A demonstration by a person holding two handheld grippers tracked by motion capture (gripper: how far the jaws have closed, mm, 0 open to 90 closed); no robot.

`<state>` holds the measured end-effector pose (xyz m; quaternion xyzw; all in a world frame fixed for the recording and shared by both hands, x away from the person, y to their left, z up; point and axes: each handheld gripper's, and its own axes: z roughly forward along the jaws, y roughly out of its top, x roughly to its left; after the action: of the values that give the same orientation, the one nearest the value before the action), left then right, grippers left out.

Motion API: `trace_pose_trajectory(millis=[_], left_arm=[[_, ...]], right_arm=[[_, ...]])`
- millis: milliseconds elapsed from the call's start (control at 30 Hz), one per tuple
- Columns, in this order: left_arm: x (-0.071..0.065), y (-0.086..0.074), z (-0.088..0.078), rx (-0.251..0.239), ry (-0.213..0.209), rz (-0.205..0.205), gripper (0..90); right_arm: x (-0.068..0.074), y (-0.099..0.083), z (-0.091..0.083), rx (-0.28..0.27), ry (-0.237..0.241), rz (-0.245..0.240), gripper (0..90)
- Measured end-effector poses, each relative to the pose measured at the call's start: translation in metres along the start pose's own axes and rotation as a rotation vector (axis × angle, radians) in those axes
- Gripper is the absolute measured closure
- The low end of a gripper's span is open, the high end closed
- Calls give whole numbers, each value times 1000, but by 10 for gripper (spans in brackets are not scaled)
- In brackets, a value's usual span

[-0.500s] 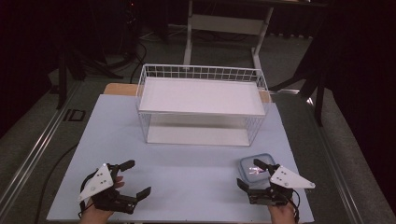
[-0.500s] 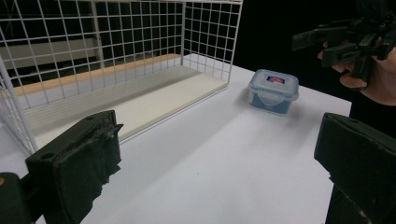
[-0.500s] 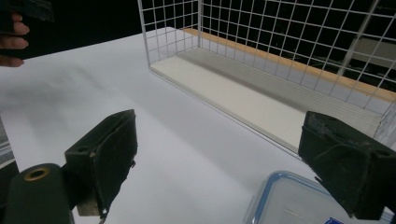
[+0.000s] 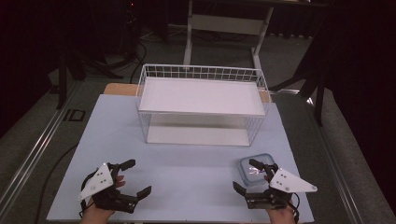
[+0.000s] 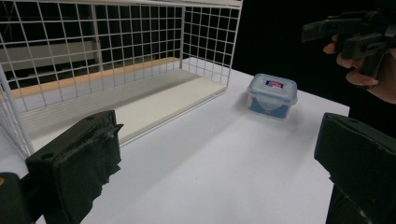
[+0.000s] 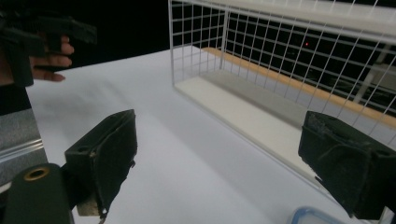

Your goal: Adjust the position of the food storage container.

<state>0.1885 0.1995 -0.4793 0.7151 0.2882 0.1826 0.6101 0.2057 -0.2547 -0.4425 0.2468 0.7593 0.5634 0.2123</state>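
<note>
I hold the left tongs (image 4: pixel 132 178) and right tongs (image 4: pixel 247 175) with jaws apart, gripping nothing, low over the near edge of the pale blue surface (image 4: pixel 187 161), with the small clear blue-lidded plastic box (image 4: pixel 256 167) just beside the right tongs, before the white wire basket (image 4: pixel 202 103).

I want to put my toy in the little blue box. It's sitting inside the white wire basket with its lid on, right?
Not quite. The little blue box has its lid on, but it isn't inside the white wire basket. It sits outside it on the table, beside the basket's corner, as the left gripper view shows.
</note>
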Motion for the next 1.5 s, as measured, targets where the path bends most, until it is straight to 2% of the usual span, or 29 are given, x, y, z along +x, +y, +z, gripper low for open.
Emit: trace_pose_trajectory(millis=[133, 267, 400, 533, 633, 767, 867, 933, 967, 1067, 1200, 1400, 1500], left_arm=[[1, 1, 0, -6, 16, 17, 12], [2, 1, -1, -11, 19, 13, 12], [2, 1, 0, -10, 17, 13, 12], [0, 1, 1, -2, 13, 19, 12], [0, 1, 2, -2, 9, 16, 12], [0, 1, 2, 2, 4, 15, 12], [0, 1, 2, 1, 2, 15, 12], [0, 1, 2, 1, 0, 18, 12], [0, 1, 2, 4, -3, 18, 12], [-1, 0, 4, 13, -9, 27, 12], [-2, 0, 5, 14, -12, 27, 12], [-2, 0, 7, 23, -18, 28, 12], [-2, 0, 7, 24, -20, 30, 12]], right_arm=[[-1, 11, -3, 1, -8, -23, 116], [-5, 23, -5, -5, -3, -36, 116], [-15, 33, -4, -25, 8, 5, 115], [-25, 39, 0, -16, -34, 13, 115], [-35, 38, 1, -9, -54, 58, 116], [-49, 33, 2, 24, -90, 64, 137], [-60, 25, 2, 61, -142, 75, 166], [-67, 19, 1, 84, -158, 92, 252], [-71, 16, 0, 99, -160, 96, 268], [-81, 5, -2, 124, -201, 105, 371], [-92, -8, -6, 170, -238, 144, 535], [-101, -27, -11, 243, -283, 129, 715], [-103, -32, -13, 258, -291, 138, 755]])
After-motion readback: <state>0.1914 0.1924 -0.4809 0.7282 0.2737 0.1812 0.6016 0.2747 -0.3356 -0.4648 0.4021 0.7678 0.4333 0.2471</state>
